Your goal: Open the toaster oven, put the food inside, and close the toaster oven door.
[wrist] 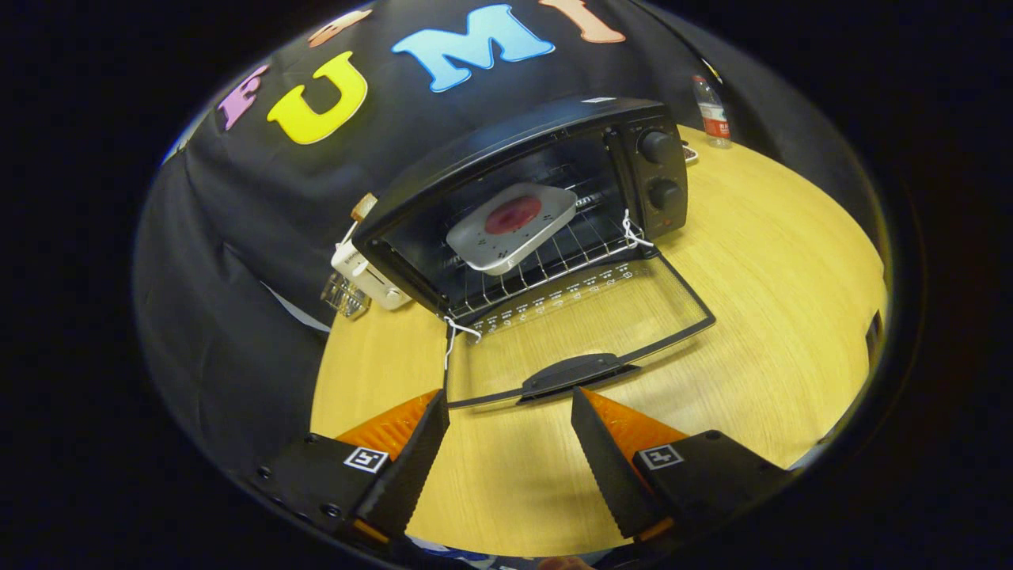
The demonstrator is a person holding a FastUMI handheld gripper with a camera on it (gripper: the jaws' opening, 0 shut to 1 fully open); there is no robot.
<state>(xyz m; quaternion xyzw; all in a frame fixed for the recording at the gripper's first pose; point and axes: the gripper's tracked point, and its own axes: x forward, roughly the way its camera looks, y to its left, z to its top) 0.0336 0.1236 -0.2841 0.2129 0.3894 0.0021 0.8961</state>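
Observation:
A black toaster oven (546, 150) stands on the wooden table (775, 301) with its glass door (586, 332) folded down flat toward me. On the wire rack inside lies a white square plate (513, 226) with a round red piece of food (513, 215) on it. The door's black handle (576, 374) lies just ahead of my gripper (510, 404), slightly right of the gap's middle. My gripper is open, its two fingers spread wide with only bare table between them.
A white toaster (366, 273) and a clear glass object (345, 296) sit beside the oven's left side. A plastic bottle with a red label (712, 111) stands behind the oven on the right. Two knobs (658, 170) are on the oven's right panel.

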